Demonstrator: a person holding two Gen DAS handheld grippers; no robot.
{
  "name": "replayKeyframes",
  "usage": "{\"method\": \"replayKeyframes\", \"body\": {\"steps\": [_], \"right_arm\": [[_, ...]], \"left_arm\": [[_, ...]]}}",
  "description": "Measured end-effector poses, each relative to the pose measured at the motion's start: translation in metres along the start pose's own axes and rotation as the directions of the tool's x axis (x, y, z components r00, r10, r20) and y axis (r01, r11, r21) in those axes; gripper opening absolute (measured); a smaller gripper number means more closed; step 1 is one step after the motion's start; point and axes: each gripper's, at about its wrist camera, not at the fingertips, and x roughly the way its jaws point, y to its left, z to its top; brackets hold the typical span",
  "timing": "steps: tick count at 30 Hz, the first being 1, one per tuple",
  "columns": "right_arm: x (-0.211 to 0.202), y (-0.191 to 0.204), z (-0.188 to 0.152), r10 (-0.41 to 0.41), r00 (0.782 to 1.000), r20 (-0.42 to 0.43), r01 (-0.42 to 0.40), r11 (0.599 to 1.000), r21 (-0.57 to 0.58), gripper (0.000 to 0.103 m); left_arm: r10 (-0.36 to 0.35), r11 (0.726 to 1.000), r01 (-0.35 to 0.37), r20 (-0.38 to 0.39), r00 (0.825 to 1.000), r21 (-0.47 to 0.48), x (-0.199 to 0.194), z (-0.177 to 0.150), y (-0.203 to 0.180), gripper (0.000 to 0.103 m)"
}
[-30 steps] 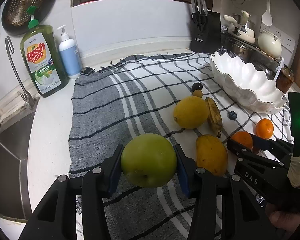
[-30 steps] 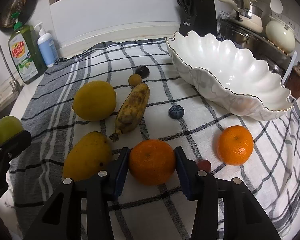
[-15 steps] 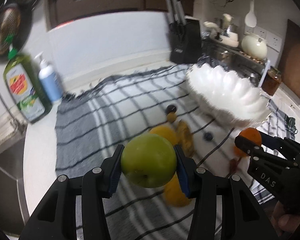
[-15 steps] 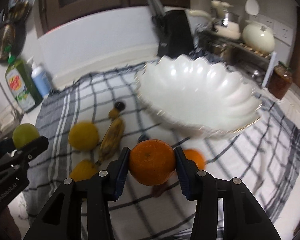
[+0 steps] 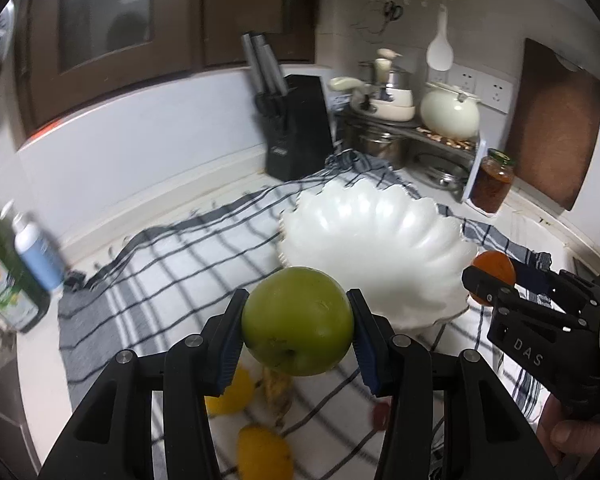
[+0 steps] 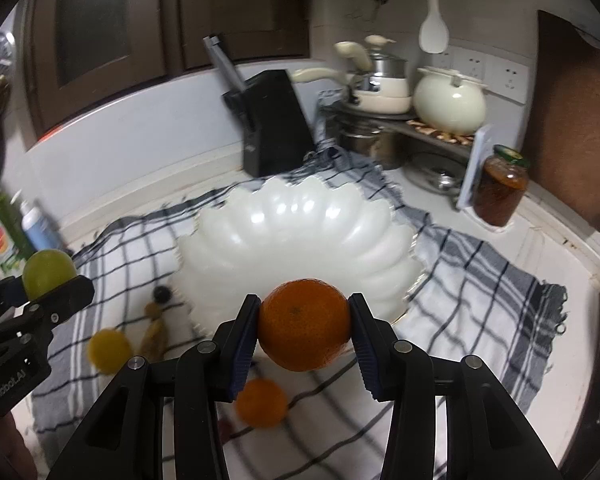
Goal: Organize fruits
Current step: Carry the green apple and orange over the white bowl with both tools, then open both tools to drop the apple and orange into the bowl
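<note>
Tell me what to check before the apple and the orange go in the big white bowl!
1. Green apple held tight in left gripper: ok.
2. Orange held tight in right gripper: ok.
3. White bowl has room: ok, nothing in it.
4. Bowl sits flat on checked cloth: ok.
5. Grippers apart from each other: ok.
6. Fruits right above the bowl: cannot tell.
</note>
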Motion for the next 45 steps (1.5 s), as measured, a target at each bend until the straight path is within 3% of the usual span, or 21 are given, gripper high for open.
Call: {"method": "replayKeyframes", "body": {"steps": [11,17,26,40,44,45], "right_arm": [[0.040,-0.029,0.020,-0.060,0.998,-0.032,0.061,0.997,0.045,0.045],[0.058,-0.040,0.025,-0.076,0.996,-0.049,0.081,0.992,0.094,0.045],[0.086,-0.047,0.024,-0.059,0.992,-0.108,0.071,0.991,0.112,0.045],[0.101,-0.045,0.020,-0.074,0.986,-0.149,0.085,0.994,0.072,0.047],[0.093,-0.044,0.024,-0.092,0.989,-0.114,0.100,0.993,0.065,0.070],[0.091,-0.044,0.025,-0.098,0.990,-0.104,0.105,0.992,0.065,0.075]], "left_arm": [[-0.068,0.997,0.069,-0.024,0.997,0.043,0.043,0.035,-0.016,0.048],[-0.057,0.995,0.062,-0.066,0.996,0.083,0.078,0.043,-0.023,0.048],[-0.051,0.993,0.065,-0.136,0.989,0.097,0.123,0.040,-0.032,0.048],[-0.041,0.995,0.057,-0.185,0.982,0.084,0.139,0.033,-0.028,0.049],[-0.020,0.996,0.033,-0.143,0.989,0.087,0.129,0.037,-0.027,0.070],[-0.014,0.996,0.026,-0.137,0.990,0.087,0.127,0.037,-0.026,0.071]]}}
